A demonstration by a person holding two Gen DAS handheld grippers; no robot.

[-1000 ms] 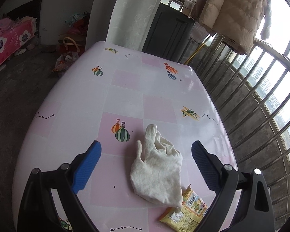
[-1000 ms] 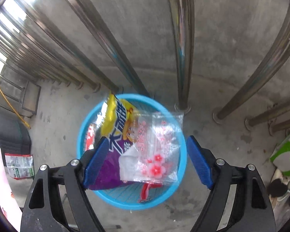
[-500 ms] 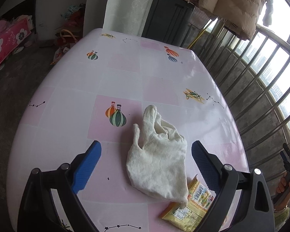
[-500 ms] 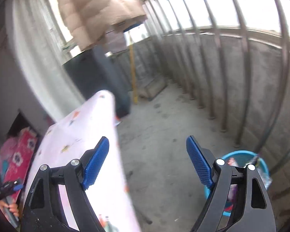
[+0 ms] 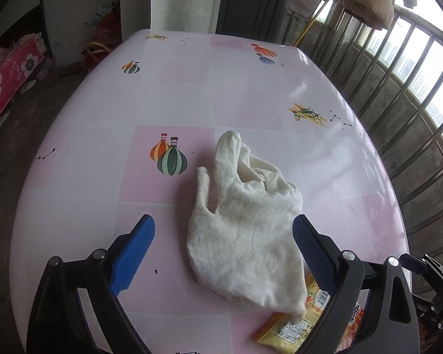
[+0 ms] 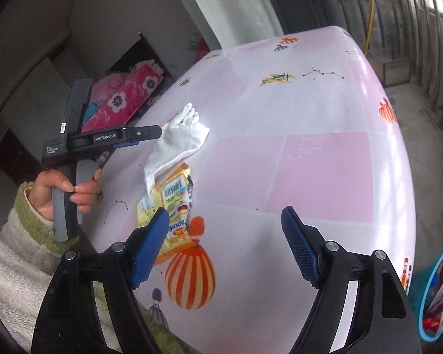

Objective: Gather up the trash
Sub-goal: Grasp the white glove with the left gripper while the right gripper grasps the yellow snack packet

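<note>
A white cloth glove (image 5: 245, 230) lies crumpled on the pink table (image 5: 192, 94). A yellow snack wrapper (image 5: 292, 327) pokes out from under its near corner. My left gripper (image 5: 223, 224) hovers open just above the glove, one blue finger on each side of it. In the right wrist view the glove (image 6: 180, 138) and the wrapper (image 6: 174, 200) lie left of centre, with the left gripper (image 6: 153, 132) over the glove. My right gripper (image 6: 224, 215) hangs above the table's near end; its jaws are closing with nothing between them, the wrapper just beyond its left finger.
A blue basket (image 6: 440, 292) holding wrappers stands on the floor off the table's right edge. Metal railing bars (image 5: 398, 94) run along the right side. A hand and fleecy sleeve (image 6: 44, 194) hold the left gripper's handle. A dark cabinet (image 5: 251, 3) stands behind the table.
The right gripper swung away from the blue basket on the floor and now faces the table. The left gripper sank closer to the glove.
</note>
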